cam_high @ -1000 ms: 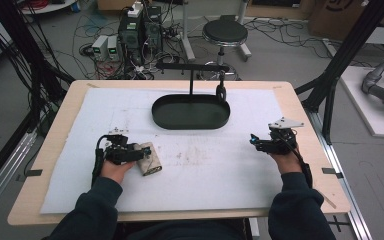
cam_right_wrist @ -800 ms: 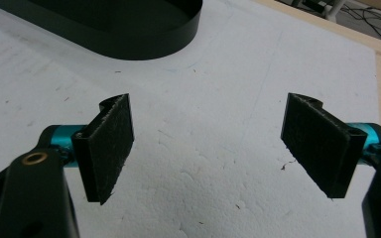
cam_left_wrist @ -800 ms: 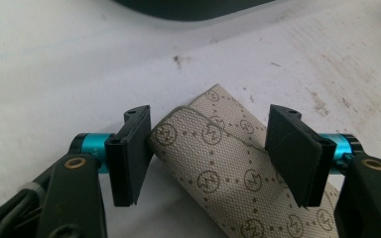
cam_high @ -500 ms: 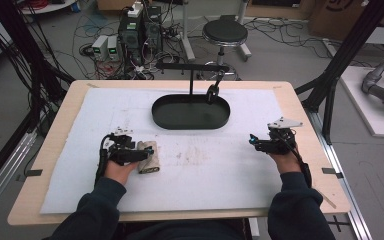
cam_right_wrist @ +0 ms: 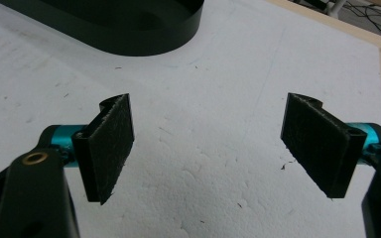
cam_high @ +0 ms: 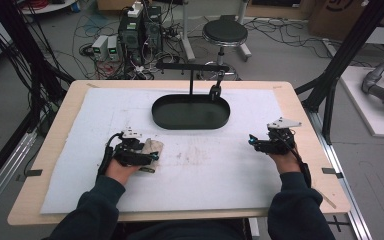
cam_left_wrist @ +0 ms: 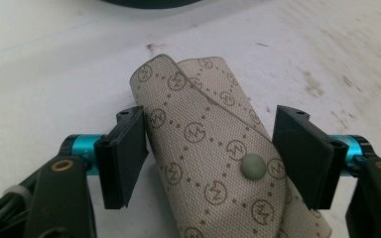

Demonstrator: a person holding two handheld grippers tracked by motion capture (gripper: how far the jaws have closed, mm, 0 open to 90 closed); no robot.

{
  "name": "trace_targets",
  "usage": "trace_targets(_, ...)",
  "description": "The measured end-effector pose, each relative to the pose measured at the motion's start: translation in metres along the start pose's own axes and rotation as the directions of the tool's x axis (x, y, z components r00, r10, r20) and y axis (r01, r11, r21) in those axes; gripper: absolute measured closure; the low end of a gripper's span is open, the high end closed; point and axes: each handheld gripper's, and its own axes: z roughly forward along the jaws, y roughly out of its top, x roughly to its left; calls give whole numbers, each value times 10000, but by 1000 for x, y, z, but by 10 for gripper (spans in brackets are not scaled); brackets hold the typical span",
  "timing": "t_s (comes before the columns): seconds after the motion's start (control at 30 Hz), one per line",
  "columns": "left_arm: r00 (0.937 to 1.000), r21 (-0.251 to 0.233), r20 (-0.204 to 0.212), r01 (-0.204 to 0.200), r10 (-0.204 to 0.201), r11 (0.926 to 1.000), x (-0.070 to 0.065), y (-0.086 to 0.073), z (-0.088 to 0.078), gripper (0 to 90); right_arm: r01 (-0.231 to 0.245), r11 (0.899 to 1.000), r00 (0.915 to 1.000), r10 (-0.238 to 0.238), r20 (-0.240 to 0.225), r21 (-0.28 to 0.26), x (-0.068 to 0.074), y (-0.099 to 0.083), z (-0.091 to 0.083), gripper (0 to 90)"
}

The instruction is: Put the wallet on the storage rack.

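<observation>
My left gripper stands wide open around the patterned pouch, one jaw at each side, neither pressing it. The pouch lies on the white mat toward its left edge, short of the black tray at the far edge. My right gripper is spread wide with nothing between its jaws, over bare mat near the right edge. I judge the grasp not yet made, and nothing is in the tray.

We count one beige monogram-patterned pouch with one round snap button, one black oval tray, and one white foam mat on one wooden surface. We count two handheld grippers, left gripper and right gripper. Beyond stands one round black stool.
</observation>
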Motion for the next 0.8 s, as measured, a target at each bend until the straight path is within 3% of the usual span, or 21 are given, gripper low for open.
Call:
trace_targets(0.07,9986,-52,444,-283,285,9996,6,0,0,315,21,10000,10000,-21,-18,12,1,0,0,212)
trace_targets(0.1,9985,-86,467,-271,275,9996,6,0,0,315,38,10000,10000,-38,-17,4,1,0,0,212)
trace_targets(0.2,9995,-256,-137,275,-279,9993,0,1,-2,308,47,10000,10000,-47,-16,-11,1,0,0,213)
trace_targets(0.3,9923,-516,-905,804,-848,9954,-11,-2,-4,236,-25,10000,10000,25,-9,-17,0,0,-1,213)
trace_targets(0.4,9885,-363,-1323,689,-731,9970,-20,-7,0,218,-5,10000,10000,5,-13,-22,0,0,-1,213)
trace_targets(0.47,9869,-153,-1557,412,-431,9990,-23,-8,3,203,22,10000,10000,-22,-25,-27,0,0,-1,213)
trace_targets(0.57,9937,220,-1106,-132,156,9997,-21,-8,6,249,2,10000,10000,-2,-49,-26,0,0,-1,213)
trace_targets(0.63,9967,401,-350,-717,731,9966,-16,-7,4,302,30,10000,10000,-30,-58,-18,-1,0,-1,213)
trace_targets(0.67,9942,391,-130,-1063,1069,9936,-14,-6,3,322,64,10000,10000,-64,-34,6,-1,0,-1,213)
trace_targets(0.73,9899,392,367,-1381,1367,9896,-8,-5,3,331,73,10000,10000,-73,-62,52,0,0,0,213)
trace_targets(0.8,9914,388,358,-1272,1259,9911,-4,-5,3,328,158,9999,9998,-157,-80,63,0,0,0,214)
